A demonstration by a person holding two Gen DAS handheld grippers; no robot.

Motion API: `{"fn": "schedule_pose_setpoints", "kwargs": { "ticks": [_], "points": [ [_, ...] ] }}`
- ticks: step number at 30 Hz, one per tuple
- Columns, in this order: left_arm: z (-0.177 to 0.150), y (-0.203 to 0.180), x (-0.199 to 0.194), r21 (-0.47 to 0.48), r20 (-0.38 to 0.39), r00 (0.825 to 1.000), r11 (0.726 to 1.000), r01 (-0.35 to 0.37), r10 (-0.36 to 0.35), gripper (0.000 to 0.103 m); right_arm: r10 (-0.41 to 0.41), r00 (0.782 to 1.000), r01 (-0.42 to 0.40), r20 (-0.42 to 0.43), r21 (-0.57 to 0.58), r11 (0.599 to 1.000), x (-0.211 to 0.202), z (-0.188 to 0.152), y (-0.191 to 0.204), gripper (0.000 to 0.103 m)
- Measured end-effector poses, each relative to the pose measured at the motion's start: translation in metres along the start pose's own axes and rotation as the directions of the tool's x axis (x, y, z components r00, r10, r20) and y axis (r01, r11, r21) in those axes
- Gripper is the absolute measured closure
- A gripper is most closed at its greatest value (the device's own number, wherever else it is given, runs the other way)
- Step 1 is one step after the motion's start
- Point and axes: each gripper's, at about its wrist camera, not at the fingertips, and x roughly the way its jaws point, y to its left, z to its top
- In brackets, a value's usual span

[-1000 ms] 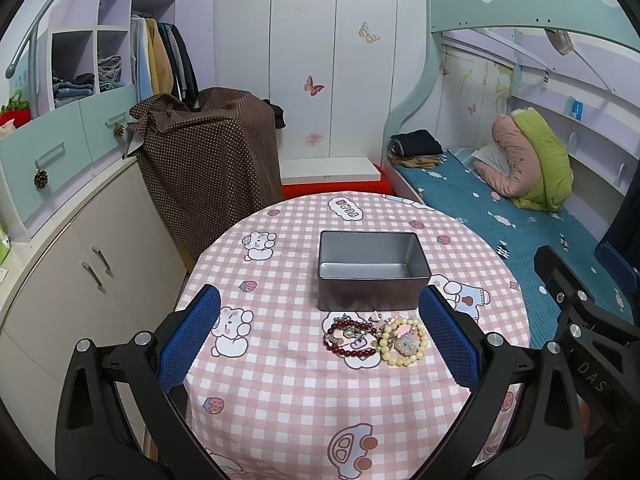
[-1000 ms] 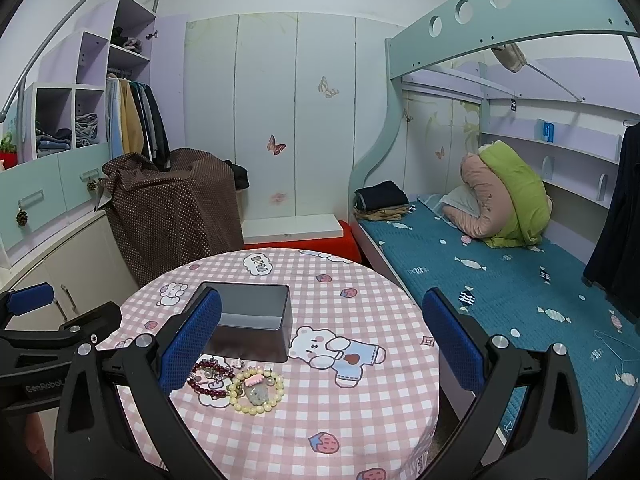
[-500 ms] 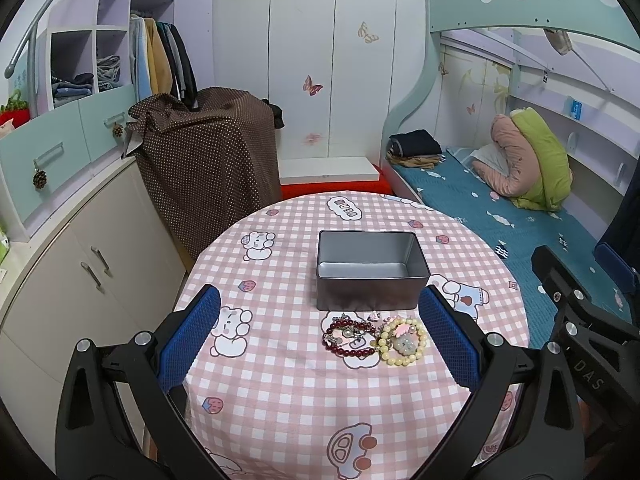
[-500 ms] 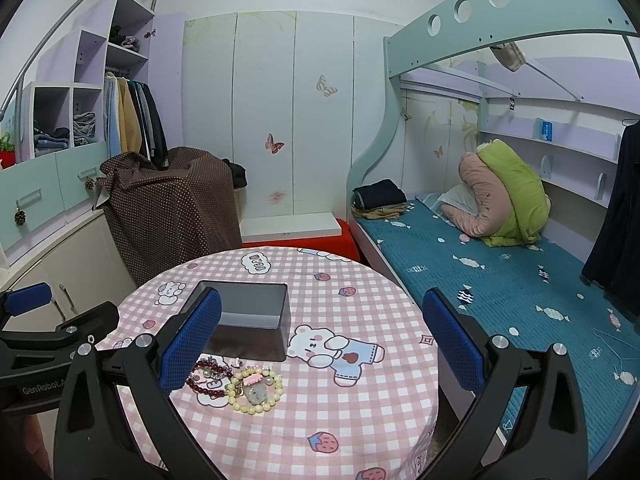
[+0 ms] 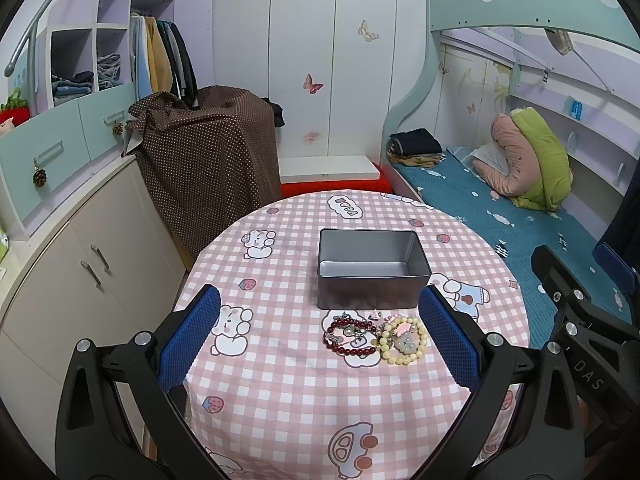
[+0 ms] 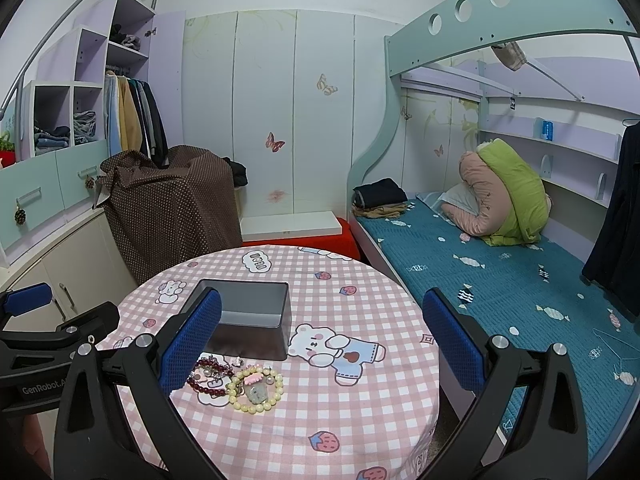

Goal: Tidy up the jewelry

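Though near, bracelets (image 5: 374, 335) between spread left tool (image 5: 318, 336) tips.

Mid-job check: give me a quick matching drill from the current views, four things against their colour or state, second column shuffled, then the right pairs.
Things:
1. tin box
2. dark red bracelet
3. pale yellow bracelet
4. left gripper

Descriptions:
A. open, holding nothing
B. lying on the tablecloth, just left of the other bracelet
C. grey, nothing inside
D. ringed around a pale green charm, with a small pink piece on it

Pairs: 1-C, 2-B, 3-D, 4-A
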Motion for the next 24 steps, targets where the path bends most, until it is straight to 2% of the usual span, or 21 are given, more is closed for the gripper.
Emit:
{"fn": "schedule_pose_setpoints", "kwargs": {
  "ticks": [24],
  "points": [
    [-0.004, 0.004, 0.007, -0.007, -0.035, 0.999, 1.0, 0.018, -0.018, 0.004, 0.003, 0.999, -0.004, -0.038, -0.003, 1.0, 0.01, 0.002, 0.003, 0.006]
  ]
}}
